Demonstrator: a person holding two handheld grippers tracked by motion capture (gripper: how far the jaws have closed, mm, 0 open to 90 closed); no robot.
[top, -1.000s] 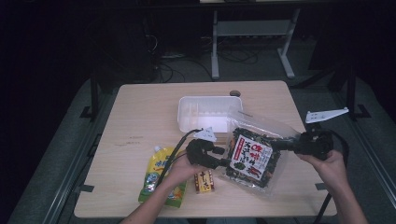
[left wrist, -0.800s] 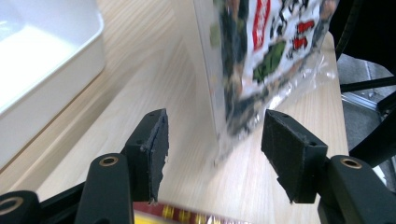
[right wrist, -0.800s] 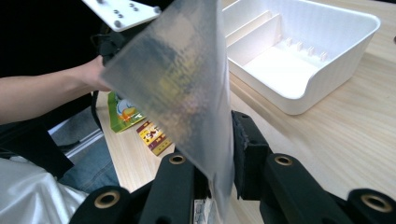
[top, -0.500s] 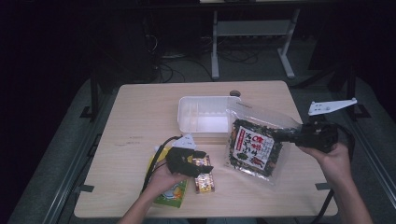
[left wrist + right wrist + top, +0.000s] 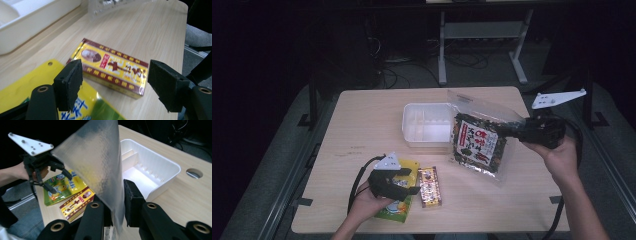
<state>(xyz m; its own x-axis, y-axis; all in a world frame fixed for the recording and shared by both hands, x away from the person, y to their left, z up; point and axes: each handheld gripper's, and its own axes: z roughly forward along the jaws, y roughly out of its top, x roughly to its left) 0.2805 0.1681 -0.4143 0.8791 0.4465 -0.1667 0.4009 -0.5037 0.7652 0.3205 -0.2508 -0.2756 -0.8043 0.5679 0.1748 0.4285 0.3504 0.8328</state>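
High view: the left gripper (image 5: 404, 186) has pulled back from the middle of the table to the near left edge, and its jaws have just been opening with nothing between them. It now hovers over the yellow pouch (image 5: 398, 207), with the small box (image 5: 429, 187) just beside it to the right. The right gripper (image 5: 518, 131) pinches the edge of the seaweed bag (image 5: 479, 142), which has come off the table and now hangs tilted beside the white tray (image 5: 427, 125). My reading: the bag is on its way into the tray, and the left hand is lining up the next item.

Left gripper view: pads spread wide and empty. The box (image 5: 112, 68) lies flat on the wood between and beyond them; the pouch (image 5: 32, 90) sits under the left pad.

Right gripper view: jaws pressed on the clear margin of the bag (image 5: 100, 165), tray (image 5: 160, 162) just behind it, empty.

Surface and room: pale wood-grain table (image 5: 362, 120) with a round cable hole near the far edge. Dark room, grey floor, cables and a metal stand behind.
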